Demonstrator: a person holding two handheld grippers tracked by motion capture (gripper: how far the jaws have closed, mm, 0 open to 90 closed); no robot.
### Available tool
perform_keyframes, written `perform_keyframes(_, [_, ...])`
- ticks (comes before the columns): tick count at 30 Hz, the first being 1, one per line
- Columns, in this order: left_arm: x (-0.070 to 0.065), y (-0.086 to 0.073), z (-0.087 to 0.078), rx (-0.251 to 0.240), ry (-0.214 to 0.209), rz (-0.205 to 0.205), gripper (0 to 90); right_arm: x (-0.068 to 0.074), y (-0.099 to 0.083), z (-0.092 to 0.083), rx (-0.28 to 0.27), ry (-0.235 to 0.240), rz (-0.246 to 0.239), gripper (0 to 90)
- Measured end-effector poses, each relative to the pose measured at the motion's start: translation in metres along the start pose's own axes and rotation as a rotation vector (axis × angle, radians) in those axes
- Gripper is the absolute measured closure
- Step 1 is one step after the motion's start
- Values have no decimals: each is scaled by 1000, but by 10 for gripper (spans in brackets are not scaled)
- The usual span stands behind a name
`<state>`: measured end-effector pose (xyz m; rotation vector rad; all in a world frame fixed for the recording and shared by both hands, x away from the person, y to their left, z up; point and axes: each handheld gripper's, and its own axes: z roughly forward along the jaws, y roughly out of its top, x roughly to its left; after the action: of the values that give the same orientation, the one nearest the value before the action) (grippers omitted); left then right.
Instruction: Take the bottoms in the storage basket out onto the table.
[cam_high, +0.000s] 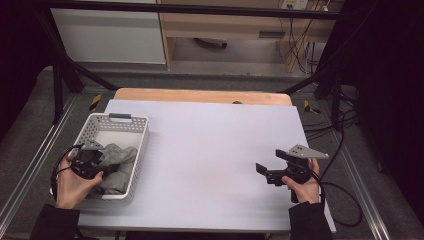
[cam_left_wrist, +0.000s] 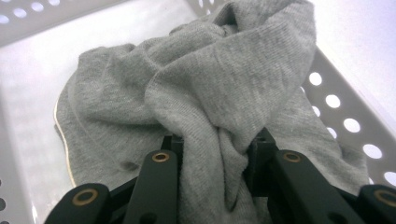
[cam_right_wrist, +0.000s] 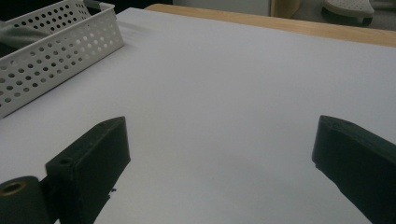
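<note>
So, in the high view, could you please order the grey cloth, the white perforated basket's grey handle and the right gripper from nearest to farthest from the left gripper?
1. Grey cloth: pinched in the left gripper, inside the white perforated basket.
2. Basket's grey handle: on the far rim, beyond the cloth.
3. Right gripper: across the table, jaws apart above the white surface.
</note>
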<state>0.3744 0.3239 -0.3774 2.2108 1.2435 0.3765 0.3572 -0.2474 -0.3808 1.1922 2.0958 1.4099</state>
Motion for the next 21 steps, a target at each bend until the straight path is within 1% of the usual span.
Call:
perform_keyframes(9, [0,1,-5,-22,1,2,715,0,-1,0,3,0,-2,44])
perform_keyframes(21, [1,1,-14,-53,-6,-14,718,-1,-1,1,2,-1,1,43])
